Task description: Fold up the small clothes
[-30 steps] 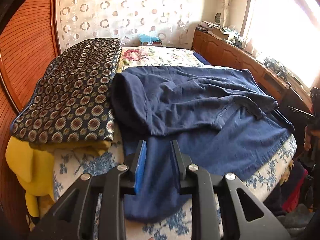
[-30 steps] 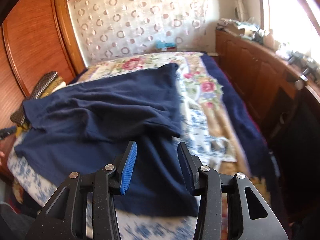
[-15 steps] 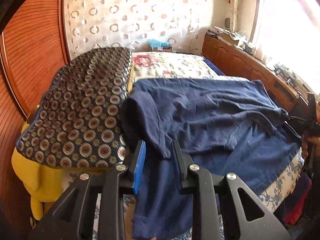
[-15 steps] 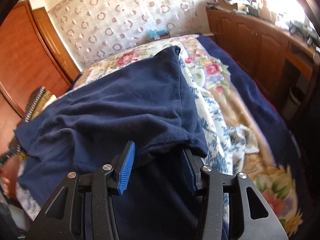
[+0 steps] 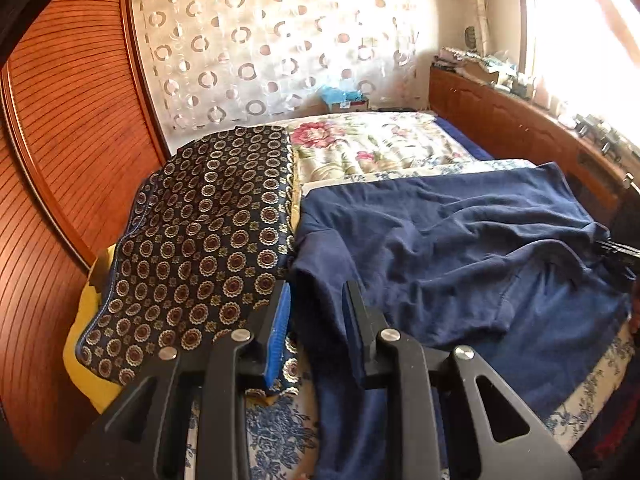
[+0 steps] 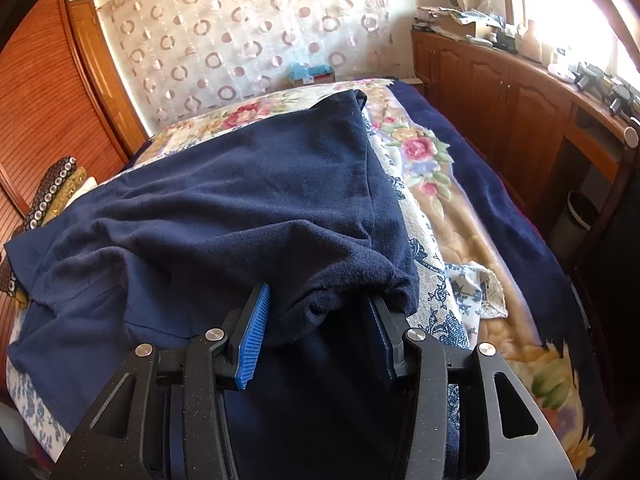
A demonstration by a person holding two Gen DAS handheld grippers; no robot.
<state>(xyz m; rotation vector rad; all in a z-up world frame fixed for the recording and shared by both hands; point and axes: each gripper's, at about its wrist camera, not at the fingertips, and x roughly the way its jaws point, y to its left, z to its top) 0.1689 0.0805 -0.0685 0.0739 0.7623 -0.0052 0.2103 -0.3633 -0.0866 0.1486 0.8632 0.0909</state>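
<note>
bedroom clutter around the bed

a folded dark cloth with round medallions (image 5: 208, 240) lies along the bed's left edge on top of yellow bedding (image 5: 86, 344), against a slatted wooden wardrobe (image 5: 56, 168). a floral quilt (image 5: 360, 144) covers the bed's far end, below a sheer curtain with ring patterns (image 5: 272, 40); a blue tissue box (image 6: 310, 72) sits at the far edge. wooden cabinets (image 6: 508, 108) line the right side, their top crowded with small items under a bright window (image 5: 580, 32).
</note>
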